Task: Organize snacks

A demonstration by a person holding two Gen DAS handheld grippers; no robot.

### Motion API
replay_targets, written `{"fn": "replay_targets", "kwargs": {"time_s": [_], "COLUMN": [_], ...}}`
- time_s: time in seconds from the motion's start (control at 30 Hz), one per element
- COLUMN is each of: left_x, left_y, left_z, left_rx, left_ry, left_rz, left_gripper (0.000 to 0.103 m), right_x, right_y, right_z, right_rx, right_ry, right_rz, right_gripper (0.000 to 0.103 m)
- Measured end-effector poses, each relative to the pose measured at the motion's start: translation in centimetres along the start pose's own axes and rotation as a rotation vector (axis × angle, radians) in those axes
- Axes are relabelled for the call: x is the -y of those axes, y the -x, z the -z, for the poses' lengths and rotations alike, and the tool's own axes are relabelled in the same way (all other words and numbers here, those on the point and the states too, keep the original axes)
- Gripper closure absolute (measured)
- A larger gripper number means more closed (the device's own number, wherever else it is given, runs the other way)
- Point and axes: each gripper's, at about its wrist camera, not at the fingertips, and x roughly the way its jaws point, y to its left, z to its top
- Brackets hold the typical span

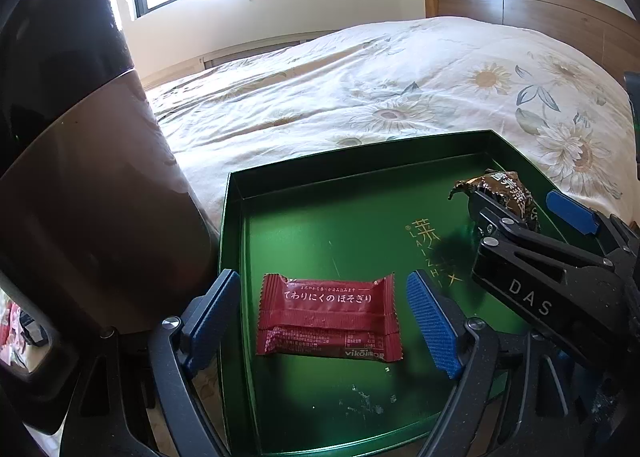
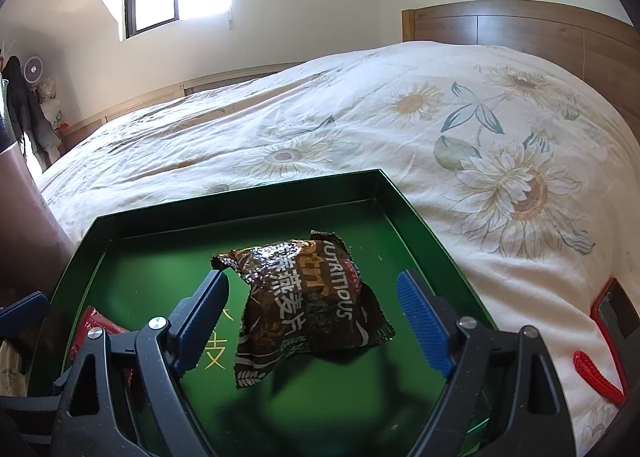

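Note:
A green tray lies on the bed. In the left wrist view a red snack packet lies flat on the tray floor. My left gripper is open, one blue pad on each side of the packet and neither touching it. A brown oat snack packet rests toward the tray's far right. My right gripper is open around it, and its left fingertip is close to the packet's corner. The red packet shows partly behind that left finger.
A large dark brown rounded object stands right against the tray's left side. The flowered duvet spreads beyond the tray up to a wooden headboard. A red-edged dark item and a red ridged piece lie on the duvet at right.

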Motion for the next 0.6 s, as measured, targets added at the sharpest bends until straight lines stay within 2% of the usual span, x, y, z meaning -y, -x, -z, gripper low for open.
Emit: {"fn": "replay_targets", "kwargs": {"time_s": [0.37,0.6], "left_x": [0.7,0.7], "left_y": [1.6,3.0], "left_z": [0.4,0.8], "left_rx": [0.036,0.015], "left_ry": [-0.047,-0.076], "left_rz": [0.001,0.013], "left_gripper": [0.021,0.021], "right_x": [-0.4,-0.8], "right_y": [0.4,0.7], "right_z": [0.0,-0.4], "right_rx": [0.017,0.023], "right_ry": [0.017,0.035], "right_rz": [-0.011,0.000], "right_gripper": [0.000,0.000]}}
